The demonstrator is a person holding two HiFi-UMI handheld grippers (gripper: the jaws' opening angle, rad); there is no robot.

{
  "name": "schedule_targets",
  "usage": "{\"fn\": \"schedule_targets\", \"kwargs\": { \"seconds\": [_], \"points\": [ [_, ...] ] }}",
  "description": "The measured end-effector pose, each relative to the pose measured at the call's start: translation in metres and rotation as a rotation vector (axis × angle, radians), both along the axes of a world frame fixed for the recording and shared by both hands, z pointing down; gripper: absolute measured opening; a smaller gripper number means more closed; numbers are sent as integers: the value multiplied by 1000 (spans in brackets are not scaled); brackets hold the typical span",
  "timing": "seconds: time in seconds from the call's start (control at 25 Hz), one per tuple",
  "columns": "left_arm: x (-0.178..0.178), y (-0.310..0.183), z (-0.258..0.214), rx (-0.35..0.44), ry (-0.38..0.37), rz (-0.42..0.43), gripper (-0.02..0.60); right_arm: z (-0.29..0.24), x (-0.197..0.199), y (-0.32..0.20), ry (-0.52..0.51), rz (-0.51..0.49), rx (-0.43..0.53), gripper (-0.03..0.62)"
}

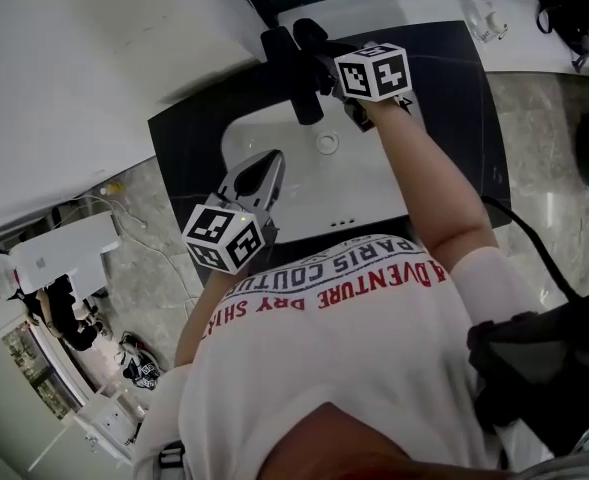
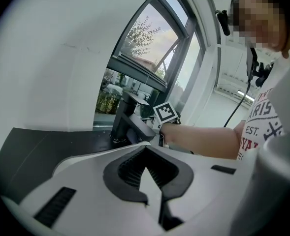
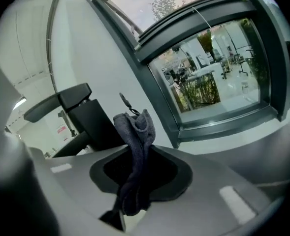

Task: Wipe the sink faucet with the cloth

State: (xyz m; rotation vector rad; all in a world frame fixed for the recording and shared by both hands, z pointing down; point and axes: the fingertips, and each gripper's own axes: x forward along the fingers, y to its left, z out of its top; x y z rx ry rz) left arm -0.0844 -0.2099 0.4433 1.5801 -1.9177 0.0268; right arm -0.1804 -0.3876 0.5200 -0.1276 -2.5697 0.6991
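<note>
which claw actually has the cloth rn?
The right claw: it is shut on the grey cloth, up beside the black faucet. The left claw is shut with nothing in it, held over the sink.

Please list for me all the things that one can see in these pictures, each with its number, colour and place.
faucet: one, black, at the back edge of the sink
sink: one, white, set in the counter
counter: one, dark, around the sink
cloth: one, grey-blue, bunched in the right tongs, near the faucet
window: one, dark frame, behind the counter
T-shirt: one, white with red print, on the person
left tongs: one, white, shut and empty, at the sink's left edge
right tongs: one, white, shut on the cloth, by the faucet
</note>
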Motion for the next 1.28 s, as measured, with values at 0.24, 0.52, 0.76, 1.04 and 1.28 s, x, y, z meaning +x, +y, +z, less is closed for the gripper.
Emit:
{"fn": "schedule_targets", "kwargs": {
  "seconds": [0.24,0.52,0.76,1.04,1.28],
  "points": [
    [0,12,-3,-1,-7,-19,0,11,-6,7,58,-2,8,80],
    [1,21,-1,6,-1,-26,0,-7,-3,7,13,8,-76,80],
    [5,20,-5,16,-6,-13,0,-47,3,11,-90,-21,-126,80],
    [14,15,-5,18,-2,10,0,-86,20,20,-203,-93,-144,80],
    [20,7,-4,22,3,34,0,-95,45,38,-231,-161,-76,81]
  ]
}}
